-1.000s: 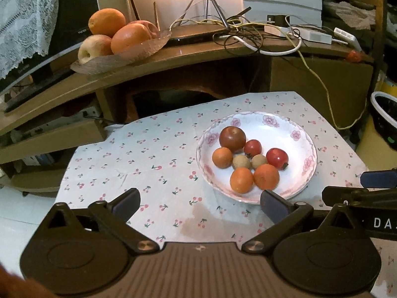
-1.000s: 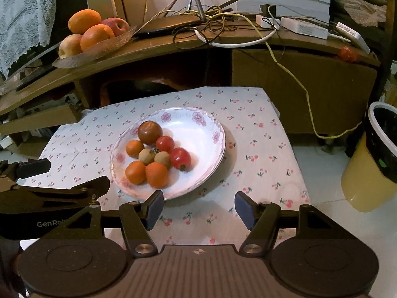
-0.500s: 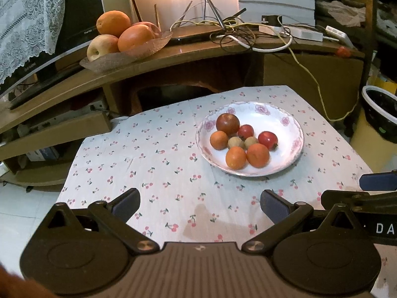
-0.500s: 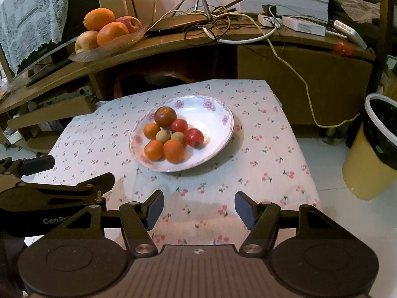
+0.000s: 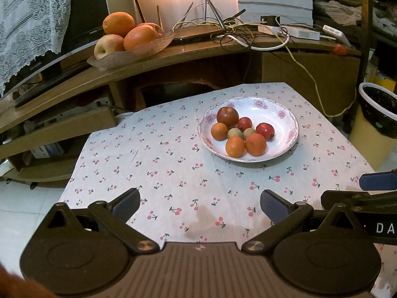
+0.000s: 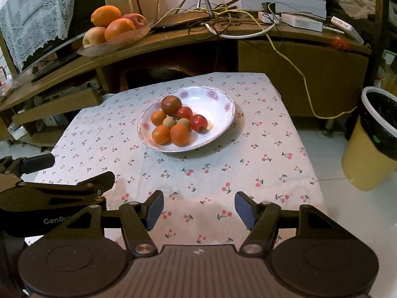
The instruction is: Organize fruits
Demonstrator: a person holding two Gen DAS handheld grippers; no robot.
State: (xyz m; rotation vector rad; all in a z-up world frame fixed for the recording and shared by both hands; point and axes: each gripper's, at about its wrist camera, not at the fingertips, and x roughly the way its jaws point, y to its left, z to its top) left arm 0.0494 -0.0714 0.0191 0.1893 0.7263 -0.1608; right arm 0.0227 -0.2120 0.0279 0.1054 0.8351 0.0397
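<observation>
A white floral plate sits on the cherry-print tablecloth. It holds several small fruits: oranges, red tomatoes, a dark apple and two brownish fruits. My left gripper is open and empty above the near cloth. My right gripper is open and empty, well short of the plate. The left gripper also shows in the right wrist view.
A wooden shelf behind the table carries a glass dish of large oranges and apples, and tangled cables. A yellow bin with a black liner stands right of the table.
Both grippers have pulled back from the plate, which now appears smaller and farther away. Both stay open and empty.
</observation>
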